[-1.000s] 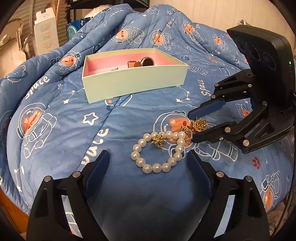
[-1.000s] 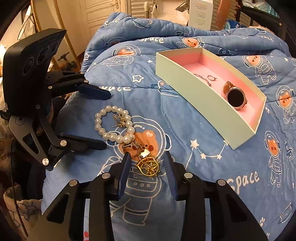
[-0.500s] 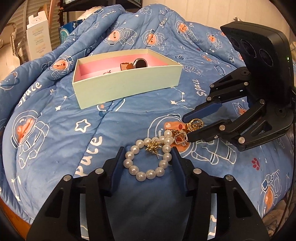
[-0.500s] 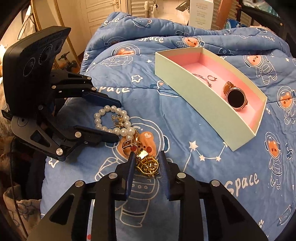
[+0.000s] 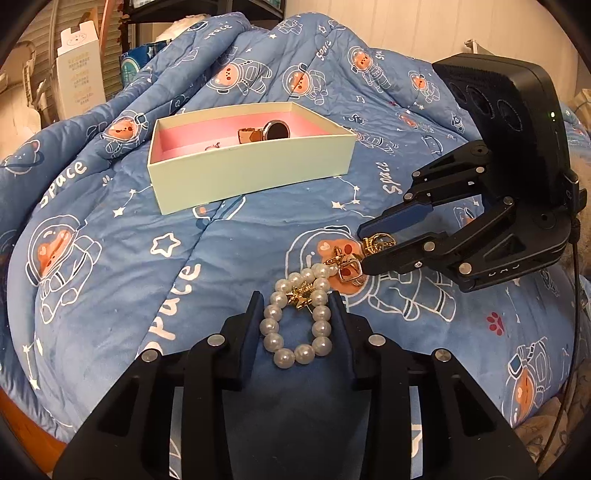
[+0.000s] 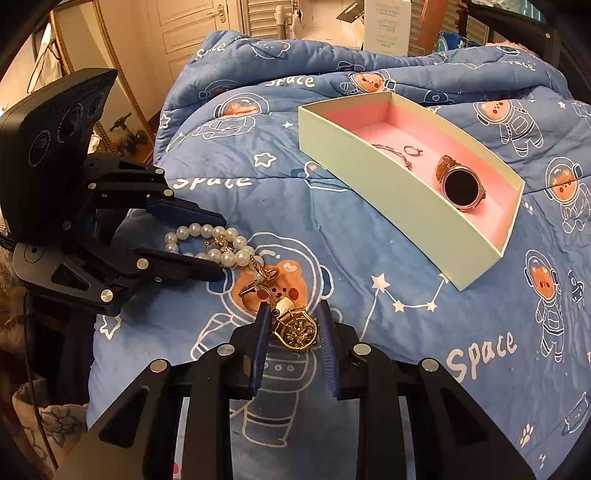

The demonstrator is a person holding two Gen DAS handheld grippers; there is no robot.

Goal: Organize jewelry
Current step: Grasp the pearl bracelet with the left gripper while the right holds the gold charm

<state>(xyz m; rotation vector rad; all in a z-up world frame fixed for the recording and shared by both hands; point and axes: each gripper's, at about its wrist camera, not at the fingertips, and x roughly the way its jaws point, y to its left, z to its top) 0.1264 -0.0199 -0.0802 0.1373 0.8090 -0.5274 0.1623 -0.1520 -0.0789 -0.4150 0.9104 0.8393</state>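
A white pearl bracelet (image 5: 295, 325) with a small gold charm lies on the blue space-print quilt, squeezed between the fingers of my left gripper (image 5: 297, 306); it also shows in the right wrist view (image 6: 207, 243). A gold keychain charm (image 6: 295, 326) with clasps sits between the fingers of my right gripper (image 6: 291, 317), which press on it; it shows in the left wrist view (image 5: 376, 243). A pale green box (image 5: 251, 177) with pink lining holds a rose-gold watch (image 6: 460, 184), a thin chain and a small ring (image 6: 410, 150).
The quilt (image 5: 110, 258) is soft and bulges, dropping off at its edges. A white carton (image 5: 79, 83) and shelves stand behind it. White doors (image 6: 207, 29) and a gold-framed mirror stand at the far left in the right wrist view.
My left gripper has slid forward and closed around the pearl bracelet, squeezing it into an oval. My right gripper has closed on the gold charm.
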